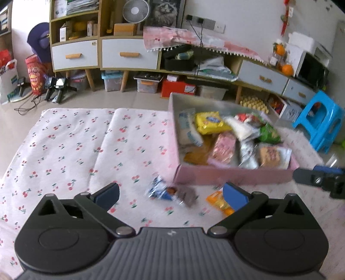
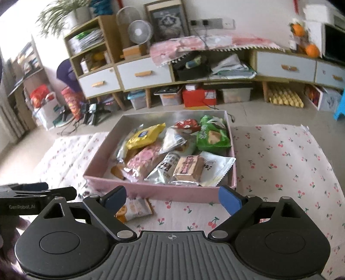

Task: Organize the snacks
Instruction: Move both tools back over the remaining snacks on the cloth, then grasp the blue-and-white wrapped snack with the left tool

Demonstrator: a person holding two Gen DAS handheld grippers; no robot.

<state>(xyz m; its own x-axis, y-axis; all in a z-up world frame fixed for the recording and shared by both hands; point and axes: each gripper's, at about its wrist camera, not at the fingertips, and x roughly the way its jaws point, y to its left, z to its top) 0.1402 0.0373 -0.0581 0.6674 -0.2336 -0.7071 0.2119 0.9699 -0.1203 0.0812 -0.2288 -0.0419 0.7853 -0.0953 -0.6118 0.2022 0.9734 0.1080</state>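
Left gripper (image 1: 170,195) wide open, empty; blue packet (image 1: 160,190) just ahead between its fingers, likely next pick. Right gripper (image 2: 172,197) open, empty; orange packet (image 2: 134,210) beside its left finger. Pink box (image 2: 172,192) just ahead, nearly full

A cherry-print cloth (image 1: 71,148) covers the floor. Behind it a low cabinet (image 1: 129,57) with white drawers runs along the wall, a white fan (image 1: 135,10) on top. Oranges (image 1: 287,69) sit toward its right end. A blue plastic stool (image 1: 320,120) stands off the cloth's right edge.
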